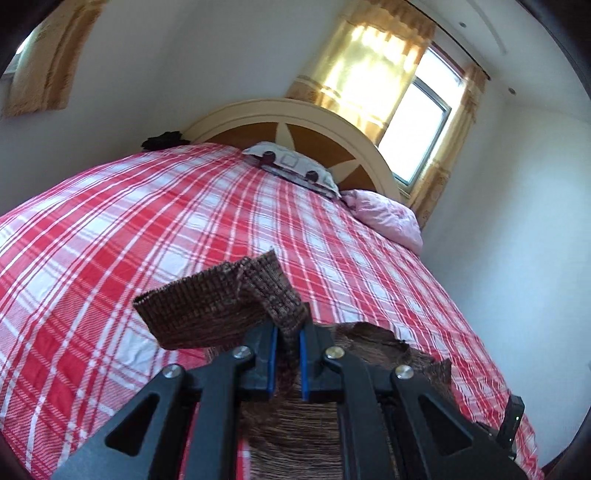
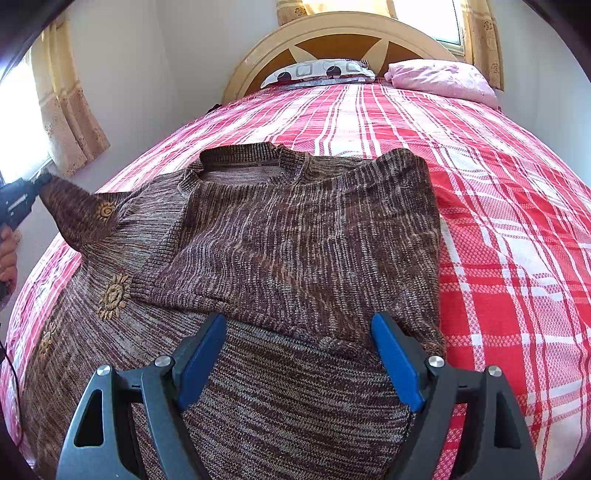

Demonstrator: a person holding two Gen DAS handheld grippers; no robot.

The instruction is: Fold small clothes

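A brown knitted sweater (image 2: 295, 229) with embroidered yellow suns lies on the red plaid bed (image 2: 498, 221), its right side folded over the body. My left gripper (image 1: 288, 354) is shut on a ribbed edge of the sweater (image 1: 229, 295) and lifts it off the bed; it shows at the far left of the right wrist view (image 2: 22, 195), pulling the sleeve up and left. My right gripper (image 2: 299, 362) is open and empty, just above the sweater's lower part.
A patterned pillow (image 2: 317, 72) and a pink pillow (image 2: 443, 79) lie at the rounded headboard (image 2: 332, 33). Curtained windows (image 1: 417, 122) are behind the bed. Bare plaid sheet (image 1: 147, 206) stretches beyond and to the right of the sweater.
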